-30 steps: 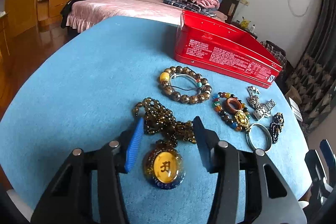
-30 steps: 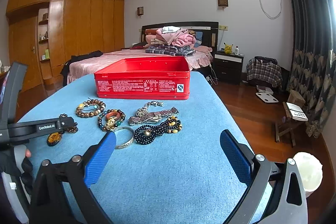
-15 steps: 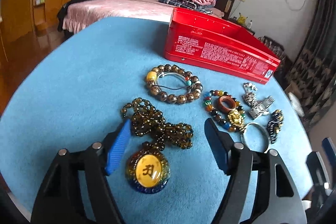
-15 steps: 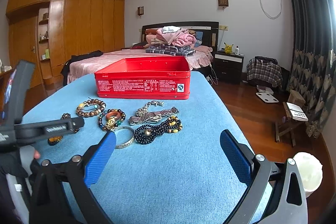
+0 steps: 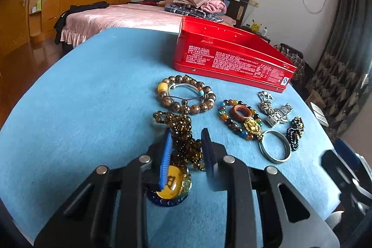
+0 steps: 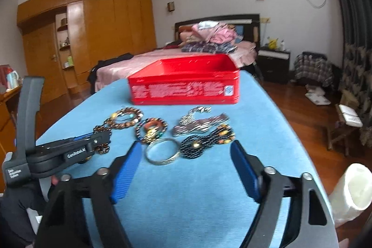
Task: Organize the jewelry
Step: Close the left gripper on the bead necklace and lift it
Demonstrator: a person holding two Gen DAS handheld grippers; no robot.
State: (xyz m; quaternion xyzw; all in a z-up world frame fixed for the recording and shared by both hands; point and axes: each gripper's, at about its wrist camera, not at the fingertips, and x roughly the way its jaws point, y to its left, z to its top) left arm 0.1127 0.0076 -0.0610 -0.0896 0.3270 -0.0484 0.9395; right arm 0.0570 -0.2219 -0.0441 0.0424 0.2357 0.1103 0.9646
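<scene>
An amber bead necklace (image 5: 179, 122) with a round yellow pendant (image 5: 173, 185) lies bunched on the blue table (image 5: 93, 97). My left gripper (image 5: 186, 131) is closing on it, and the bead bunch fills the gap between both pads. In the right wrist view the left gripper (image 6: 100, 138) sits low over those beads. My right gripper (image 6: 186, 145) hovers with its jaws closing and nothing between them. A silver bangle (image 6: 162, 151) and a black bead bracelet (image 6: 204, 140) lie just ahead of it. An open red tin (image 5: 232, 59) stands behind the jewelry.
A wooden bead bracelet (image 5: 186, 94), a multicoloured bracelet (image 5: 234, 117) and a metal watch band (image 5: 276, 110) lie between the necklace and the tin. A white roll (image 6: 351, 192) stands off the table's right edge. A bed (image 5: 130, 15) is beyond the far edge.
The left jaws first spread wider, then came in tight around the necklace beads. The right jaws have narrowed, and the right gripper has tipped down toward the bangle.
</scene>
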